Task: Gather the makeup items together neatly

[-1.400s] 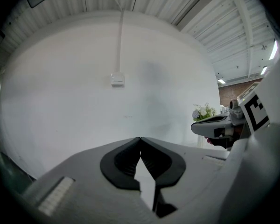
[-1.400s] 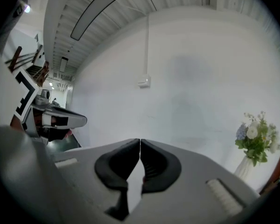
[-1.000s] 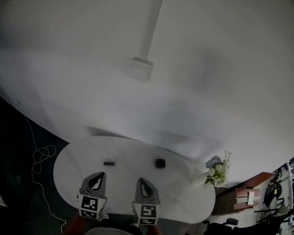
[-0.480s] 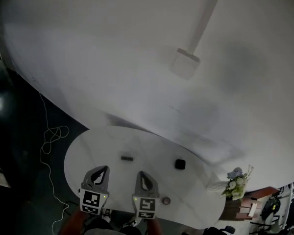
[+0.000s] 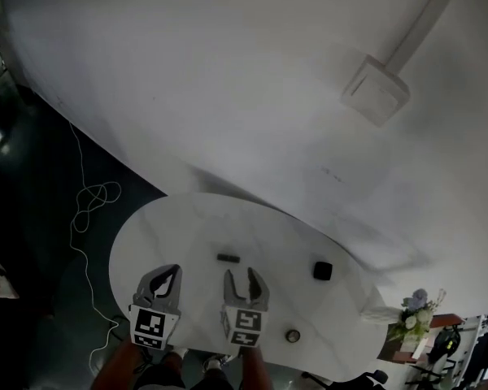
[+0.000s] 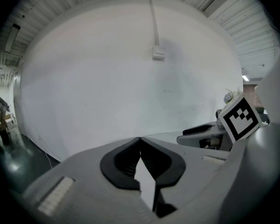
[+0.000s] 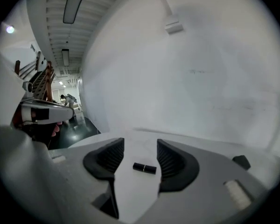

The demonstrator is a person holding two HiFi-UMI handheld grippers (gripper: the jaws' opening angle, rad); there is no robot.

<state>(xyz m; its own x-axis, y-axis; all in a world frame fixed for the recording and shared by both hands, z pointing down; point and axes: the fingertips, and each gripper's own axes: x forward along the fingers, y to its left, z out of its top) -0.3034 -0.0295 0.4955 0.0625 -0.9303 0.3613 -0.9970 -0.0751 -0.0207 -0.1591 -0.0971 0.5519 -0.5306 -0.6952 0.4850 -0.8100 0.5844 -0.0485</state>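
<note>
Right gripper view: the black lipstick tube lies flat on the white table, just ahead of your right hand-held gripper. Its jaws have just been opening, with nothing between them. A black compact sits off right. Your left hand-held gripper is pinched together, empty.

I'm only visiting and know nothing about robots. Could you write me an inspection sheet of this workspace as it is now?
Surface: white oval table, mostly bare.
Job's things: black tube, black square case and small round item, lying apart.
Clutter: nothing seen.
Grippers: left gripper shut, empty; right gripper open, jaws just been opening, holding nothing, the tube lying further ahead on the table.
Cables: white cable looped on the dark floor.
Surroundings: white backdrop with a wall box; flowers beside the table.
</note>
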